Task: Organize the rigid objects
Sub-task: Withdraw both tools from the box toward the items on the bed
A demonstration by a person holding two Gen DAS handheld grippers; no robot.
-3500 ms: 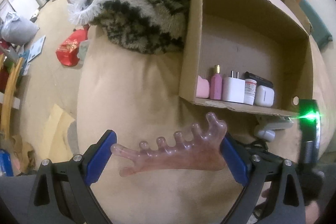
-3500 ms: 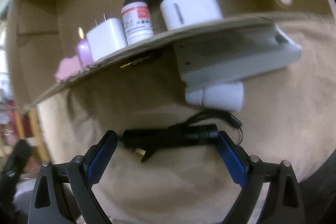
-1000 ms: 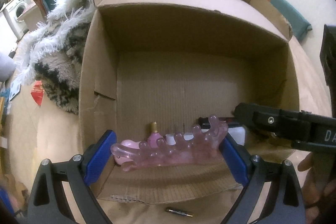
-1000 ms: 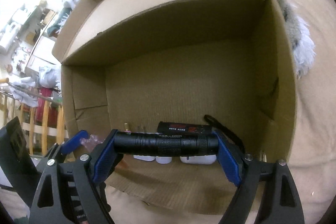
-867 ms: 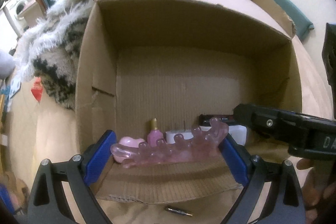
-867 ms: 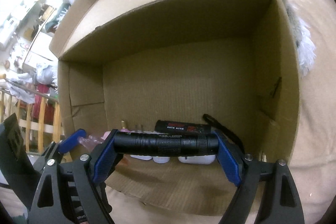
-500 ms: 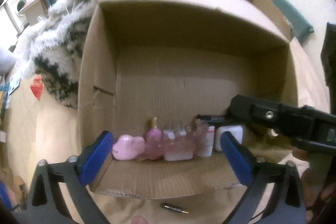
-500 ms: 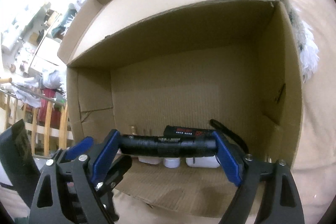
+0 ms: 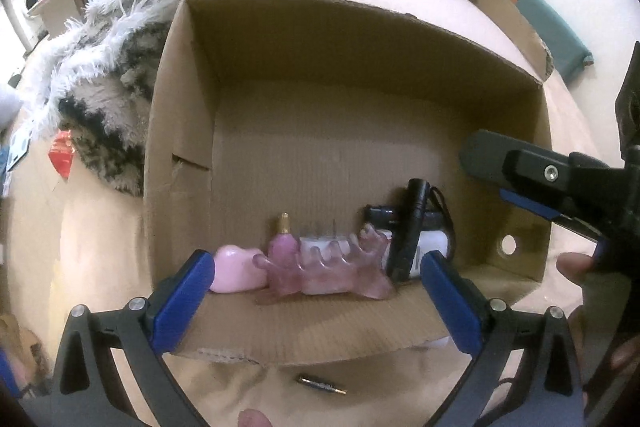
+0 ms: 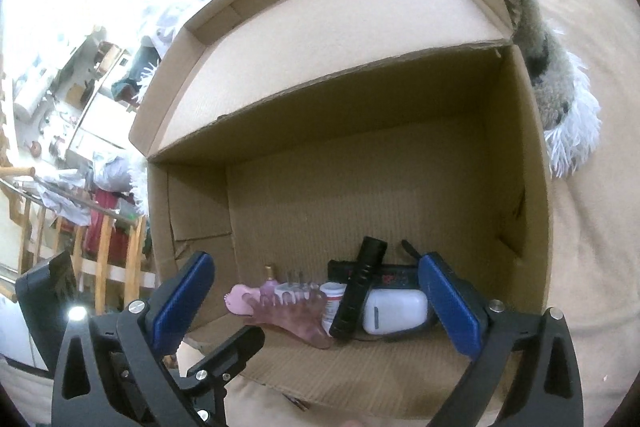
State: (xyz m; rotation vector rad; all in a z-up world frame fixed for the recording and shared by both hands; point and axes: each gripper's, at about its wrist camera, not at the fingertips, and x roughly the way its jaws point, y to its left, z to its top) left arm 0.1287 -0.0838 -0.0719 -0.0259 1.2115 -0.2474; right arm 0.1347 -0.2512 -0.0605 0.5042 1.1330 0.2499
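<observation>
Both my grippers hang over the open front of the cardboard box (image 9: 180, 131), and both now stand wide with nothing between the fingers. The left gripper (image 9: 316, 291) has just been opening; a second ago its fingers clamped the pink comb-shaped massager (image 9: 328, 273), which now lies just beyond them on the box floor, resting against the row of small things there. I let it go low and close to the row, I judge, so it would settle beside them rather than slide forward. The right gripper (image 10: 316, 297) has likewise just been opening; the black flashlight (image 10: 360, 287) it carried crosswise now leans tilted just past its fingers, its lower end by the white case (image 10: 394, 309) and its upper end propped over a flat black item behind.

Farther back in the same row, to the left of my fingers, sit the pink heart-shaped piece (image 9: 236, 267), the small pink bottle (image 9: 285, 243) and the white plug (image 9: 322, 243). The deep rear of the box is bare cardboard. Outside, just beneath my left fingers, a small metal piece (image 9: 320, 384) lies on the beige bedding, not yet collected.
</observation>
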